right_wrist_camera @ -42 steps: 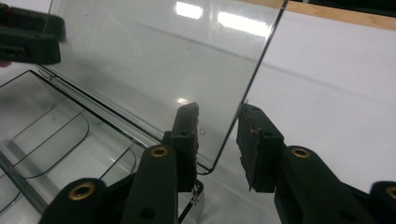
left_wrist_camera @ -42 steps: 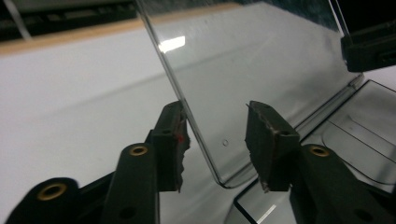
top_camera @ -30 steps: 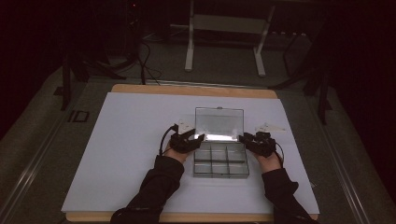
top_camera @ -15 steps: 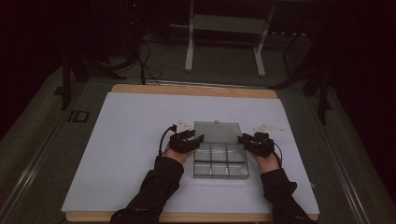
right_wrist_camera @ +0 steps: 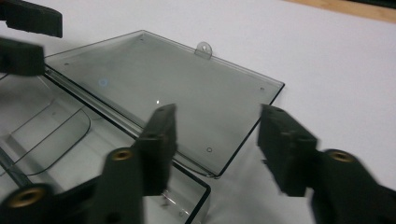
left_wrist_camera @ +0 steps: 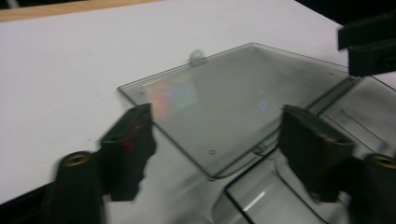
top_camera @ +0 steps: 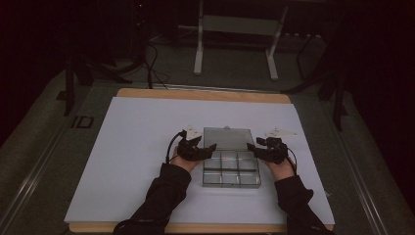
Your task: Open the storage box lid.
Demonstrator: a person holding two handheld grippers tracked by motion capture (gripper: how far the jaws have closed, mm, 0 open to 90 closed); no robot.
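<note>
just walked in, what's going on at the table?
A person holds a claw in each hand at a clear plastic compartment box on the white table. The box's hinged lid lies fully open, flat on the table behind the tray. The left claw sits at the box's left side and the right claw at its right; both are open and grip nothing. The compartments look empty.

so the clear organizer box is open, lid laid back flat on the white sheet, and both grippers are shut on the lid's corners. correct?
Not quite. The box is open and its lid lies back flat on the white sheet, but neither gripper is shut on it. The left gripper and right gripper both have their jaws apart around a near lid corner, as each gripper view shows.
</note>
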